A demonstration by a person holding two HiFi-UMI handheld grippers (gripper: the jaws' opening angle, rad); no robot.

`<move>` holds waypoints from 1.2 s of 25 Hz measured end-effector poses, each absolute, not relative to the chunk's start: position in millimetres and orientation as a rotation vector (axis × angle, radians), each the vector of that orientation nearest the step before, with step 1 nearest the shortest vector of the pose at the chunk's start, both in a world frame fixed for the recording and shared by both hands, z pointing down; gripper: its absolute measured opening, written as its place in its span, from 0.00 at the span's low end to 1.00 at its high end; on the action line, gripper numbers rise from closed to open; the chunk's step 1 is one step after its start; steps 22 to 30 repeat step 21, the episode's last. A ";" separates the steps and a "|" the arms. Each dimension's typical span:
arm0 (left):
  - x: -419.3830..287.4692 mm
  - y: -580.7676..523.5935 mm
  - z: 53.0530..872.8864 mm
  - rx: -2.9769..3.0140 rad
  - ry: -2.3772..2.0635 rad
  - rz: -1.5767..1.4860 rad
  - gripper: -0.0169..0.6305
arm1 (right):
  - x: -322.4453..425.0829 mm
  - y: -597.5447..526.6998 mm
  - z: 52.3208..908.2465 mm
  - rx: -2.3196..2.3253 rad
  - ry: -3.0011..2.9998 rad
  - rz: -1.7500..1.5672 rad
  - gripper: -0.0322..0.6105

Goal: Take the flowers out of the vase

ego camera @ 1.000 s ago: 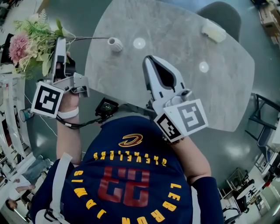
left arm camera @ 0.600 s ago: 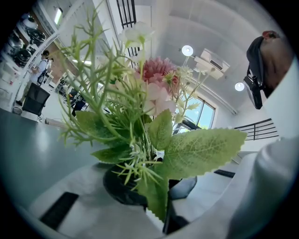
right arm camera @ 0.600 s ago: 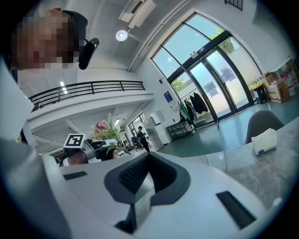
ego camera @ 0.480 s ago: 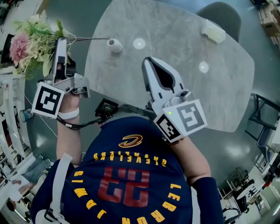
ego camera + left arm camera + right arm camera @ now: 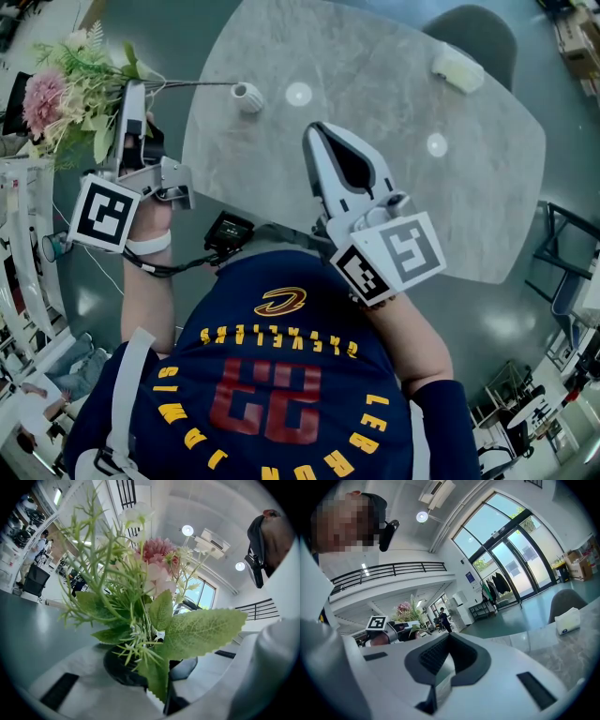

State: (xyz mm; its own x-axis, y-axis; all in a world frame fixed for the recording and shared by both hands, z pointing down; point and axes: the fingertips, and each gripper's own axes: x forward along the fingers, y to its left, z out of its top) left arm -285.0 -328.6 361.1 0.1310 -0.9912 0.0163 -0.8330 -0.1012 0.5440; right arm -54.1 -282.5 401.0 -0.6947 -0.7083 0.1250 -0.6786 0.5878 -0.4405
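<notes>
A bunch of flowers point(image 5: 70, 98), pink and white blooms with green leaves, hangs level off the table's left edge. My left gripper point(image 5: 132, 91) is shut on its stems. The thin stems run right to the mouth of a small white vase point(image 5: 247, 96) on the grey table point(image 5: 375, 84); whether their ends are still inside it I cannot tell. In the left gripper view the flowers point(image 5: 152, 569) fill the picture and leaves hide the left gripper point(image 5: 150, 677). My right gripper point(image 5: 321, 136) hovers over the table's near side, shut and empty. In its own view the right gripper point(image 5: 449, 641) holds nothing.
A white tissue pack point(image 5: 457, 67) lies at the table's far right, also in the right gripper view point(image 5: 568, 620). A grey chair point(image 5: 473, 33) stands behind the table. A small black device point(image 5: 228, 230) hangs on a cable by my left wrist. Shelving lines the left wall.
</notes>
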 end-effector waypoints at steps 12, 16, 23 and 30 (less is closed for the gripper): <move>-275.4 -326.3 355.5 2.000 -1.751 -0.500 0.12 | -45.4 -279.4 396.2 -1.193 2.746 -0.735 0.06; -281.9 -324.7 356.5 1.997 -1.751 -0.502 0.12 | -51.4 -276.3 396.2 -1.193 2.749 -0.734 0.06; -290.4 -317.3 359.4 1.991 -1.761 -0.493 0.12 | -57.9 -267.2 397.5 -1.191 2.746 -0.737 0.06; -290.4 -317.3 359.4 1.991 -1.761 -0.493 0.12 | -57.9 -267.2 397.5 -1.191 2.746 -0.737 0.06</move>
